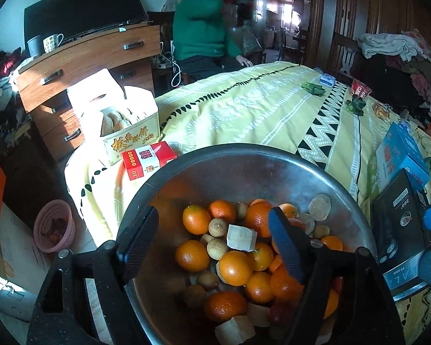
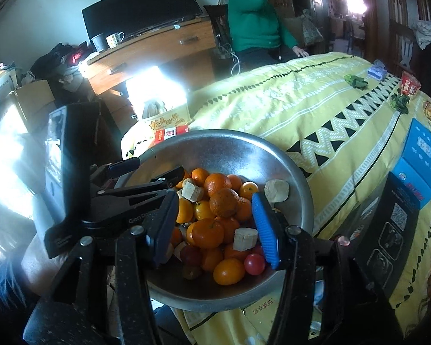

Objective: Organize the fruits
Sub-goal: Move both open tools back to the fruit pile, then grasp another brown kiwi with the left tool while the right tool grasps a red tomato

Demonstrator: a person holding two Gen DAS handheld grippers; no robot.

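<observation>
A metal bowl [image 1: 244, 151] [image 2: 215, 133] stands on a yellow patterned cloth and holds several oranges [image 1: 235, 267] [image 2: 208, 233], small brown round fruits [image 1: 217, 248], pale cut chunks [image 1: 241, 237] [image 2: 245, 238] and red cherry tomatoes [image 2: 254, 264]. My left gripper [image 1: 211, 215] hangs open over the pile, its pads touching nothing. In the right wrist view the left gripper [image 2: 155, 169] reaches in over the bowl's left rim. My right gripper [image 2: 215, 198] is also open above the fruit, with oranges below the gap but none pressed by its blue pad [image 2: 265, 230].
A red box [image 1: 148, 162] and a yellow pastry carton [image 1: 123, 126] sit beyond the bowl at left. A blue box [image 1: 402, 155] and a black box [image 1: 399, 221] lie at right. A pink basket [image 1: 54, 225] stands on the floor. A person in green [image 1: 199, 28] sits at the far side.
</observation>
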